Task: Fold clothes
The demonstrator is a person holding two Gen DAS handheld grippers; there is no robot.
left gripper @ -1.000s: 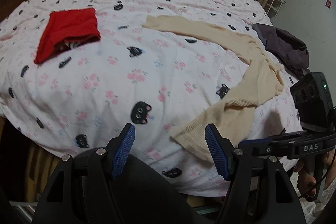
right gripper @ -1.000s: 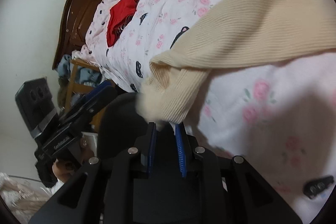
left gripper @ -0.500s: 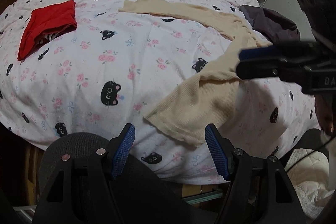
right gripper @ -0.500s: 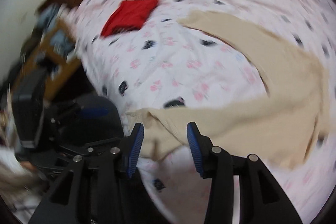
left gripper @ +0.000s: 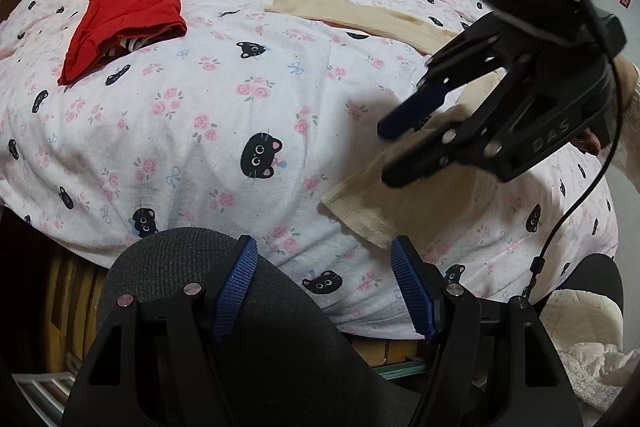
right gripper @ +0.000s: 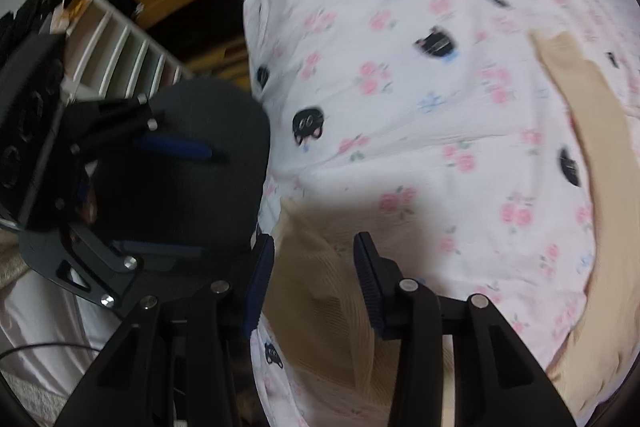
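Our left gripper (left gripper: 323, 289) hangs with its blue pads spread wide and nothing between them, above the near edge of the cat-print quilt (left gripper: 224, 115). The cream ribbed top (left gripper: 400, 203) lies just ahead and to its right, one sleeve stretching away across the bed. Our right gripper (right gripper: 314, 281) points down over that top's near cuff, jaws easing shut yet clear of the cloth. A folded red garment (left gripper: 128, 23) lies far ahead-left.
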